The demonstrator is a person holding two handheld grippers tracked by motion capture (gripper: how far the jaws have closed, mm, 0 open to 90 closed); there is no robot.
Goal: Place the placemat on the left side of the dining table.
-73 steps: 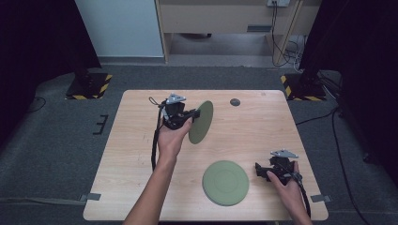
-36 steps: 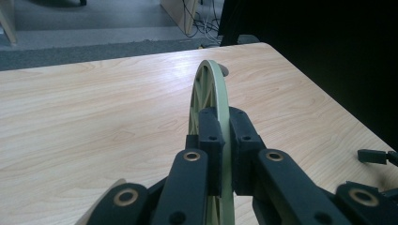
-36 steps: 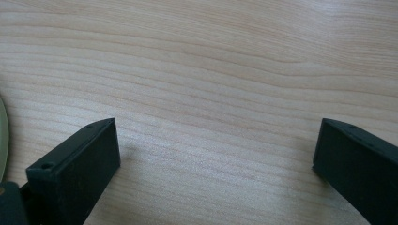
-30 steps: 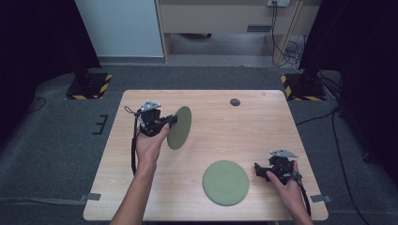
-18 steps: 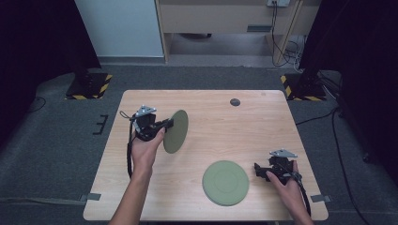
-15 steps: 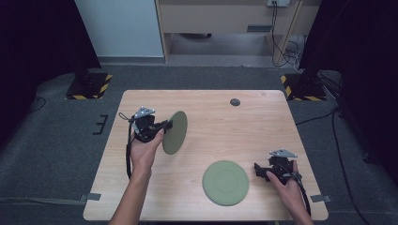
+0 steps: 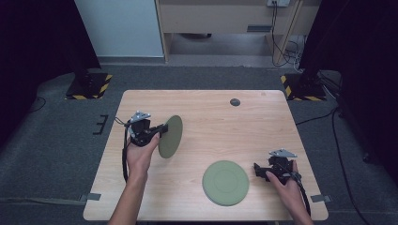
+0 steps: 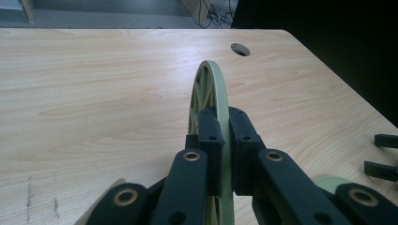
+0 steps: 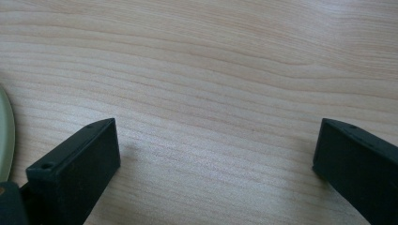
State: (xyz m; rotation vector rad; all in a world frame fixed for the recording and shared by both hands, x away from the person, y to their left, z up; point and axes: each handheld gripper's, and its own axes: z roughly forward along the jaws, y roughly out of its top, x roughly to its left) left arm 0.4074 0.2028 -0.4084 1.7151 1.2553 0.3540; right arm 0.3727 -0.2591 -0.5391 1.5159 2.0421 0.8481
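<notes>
Pale-green and round, two flat plates show: the held plate (image 7: 170, 136) stands on edge near the desk's (image 7: 211, 117) left edge, ribbed underneath, clamped at its rim by the left gripper's (image 8: 224, 140) jaws. The second plate (image 7: 225, 182) lies flat near the front edge, beside the right gripper (image 7: 259, 170), whose jaws gape wide over bare wood-grain.

Your left claw (image 8: 224, 150) is pinching the rim of a green plate (image 8: 213, 89), and the plate stands up on its edge above the wooden table (image 8: 94, 93). A small round hole (image 8: 240, 49) sits in the table far ahead.
</notes>
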